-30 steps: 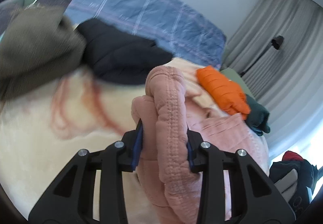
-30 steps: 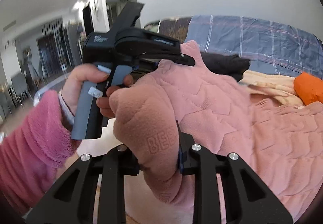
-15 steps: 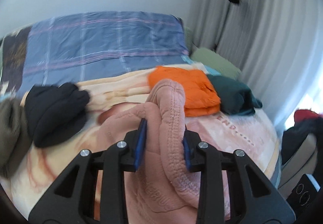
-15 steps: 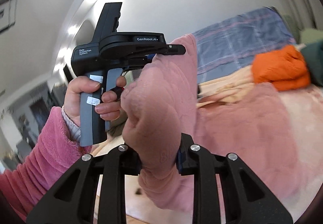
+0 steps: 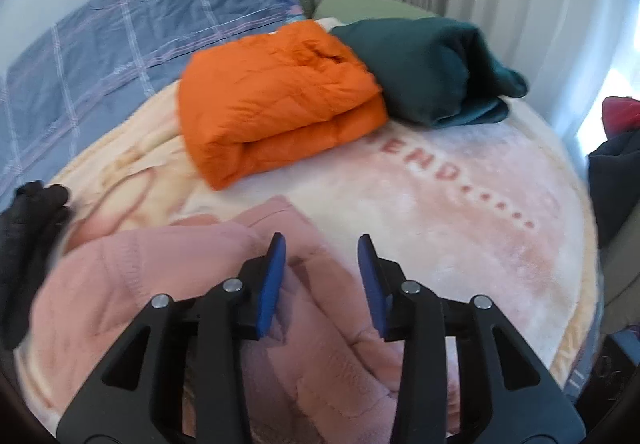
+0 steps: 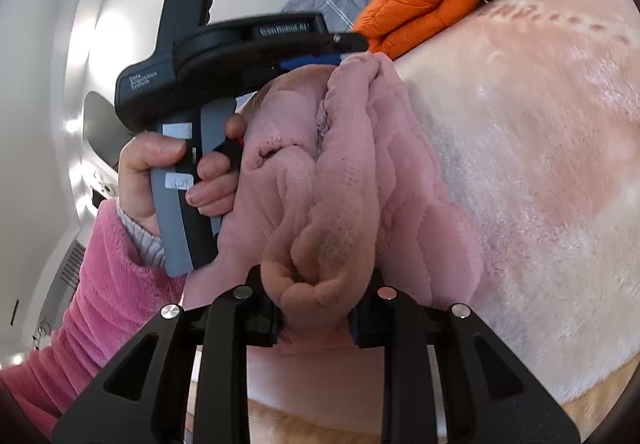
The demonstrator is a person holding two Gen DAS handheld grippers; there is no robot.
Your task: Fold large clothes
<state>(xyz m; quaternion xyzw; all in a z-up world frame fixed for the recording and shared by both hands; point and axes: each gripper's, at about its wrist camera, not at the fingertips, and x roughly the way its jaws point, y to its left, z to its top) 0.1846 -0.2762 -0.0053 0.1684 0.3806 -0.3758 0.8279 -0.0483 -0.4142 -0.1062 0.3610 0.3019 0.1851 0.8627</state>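
Observation:
A pink quilted garment [image 5: 168,284] lies bunched on the pale fleece blanket [image 5: 460,212] of the bed. My left gripper [image 5: 322,276] is open and empty just above it, its blue pads [image 5: 272,280] apart with garment showing between them. In the right wrist view my right gripper [image 6: 316,316] is shut on a thick bundled fold of the pink garment [image 6: 332,204]. The left gripper [image 6: 344,48] shows there too, held in a hand at the garment's upper end.
A folded orange puffy jacket [image 5: 280,100] and a folded dark green garment [image 5: 432,64] lie at the far side of the bed. A black garment [image 5: 24,236] lies at the left. A blue checked cover [image 5: 120,44] lies behind. Dark clothes [image 5: 616,180] are piled at right.
My left gripper has opened and let go of the pink garment, which has dropped onto the bed. My right gripper stays shut on its fold and has moved down towards the bed.

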